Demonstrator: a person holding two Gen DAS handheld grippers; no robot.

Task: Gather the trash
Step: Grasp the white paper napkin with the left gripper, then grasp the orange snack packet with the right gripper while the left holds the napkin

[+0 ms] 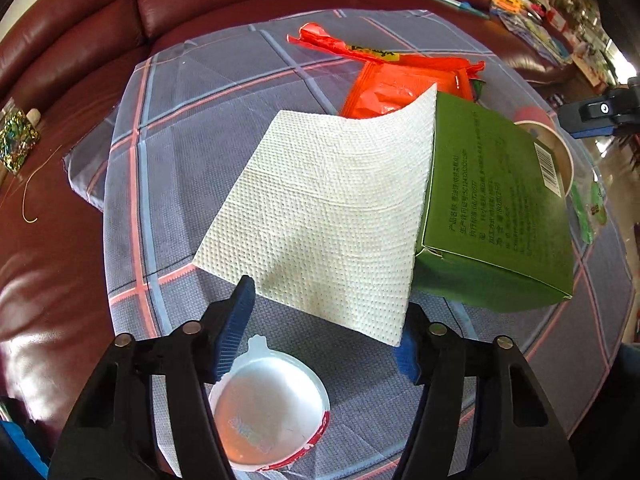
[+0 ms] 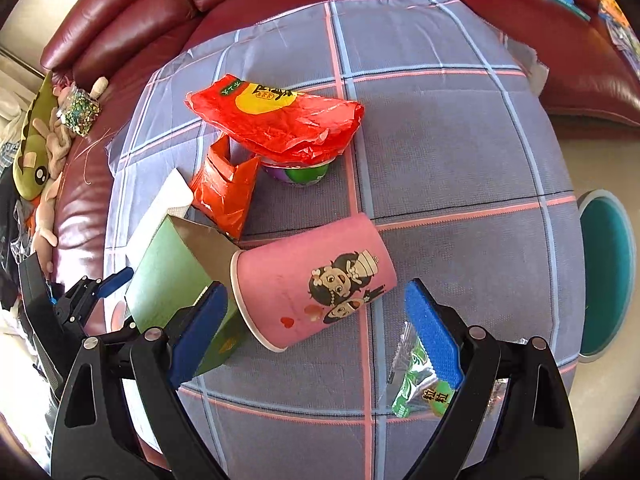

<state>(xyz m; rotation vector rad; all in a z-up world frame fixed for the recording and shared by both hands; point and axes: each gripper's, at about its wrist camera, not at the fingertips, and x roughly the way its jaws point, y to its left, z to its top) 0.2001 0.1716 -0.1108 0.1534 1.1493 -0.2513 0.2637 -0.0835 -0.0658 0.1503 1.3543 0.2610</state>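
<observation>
In the left wrist view my left gripper (image 1: 326, 320) is open, its blue pads either side of the near corner of a white paper napkin (image 1: 320, 216) that leans on a green box (image 1: 500, 200). A white plastic lid (image 1: 272, 412) lies under the gripper. Red wrappers (image 1: 384, 76) lie beyond. In the right wrist view my right gripper (image 2: 316, 316) is open around a pink paper cup (image 2: 312, 280) lying on its side. The green box (image 2: 172, 276) touches the cup's rim. A green snack wrapper (image 2: 416, 388) lies by the right finger. Red wrappers (image 2: 276, 120) cover a small cup (image 2: 300, 174).
Everything lies on a grey plaid cloth (image 2: 440, 140) over a dark red leather sofa (image 1: 60, 200). A teal round bin (image 2: 608, 272) stands at the right edge. Plush toys (image 2: 36, 160) and a glitter bag (image 1: 16, 140) lie on the sofa. The left gripper shows at the left (image 2: 100, 292).
</observation>
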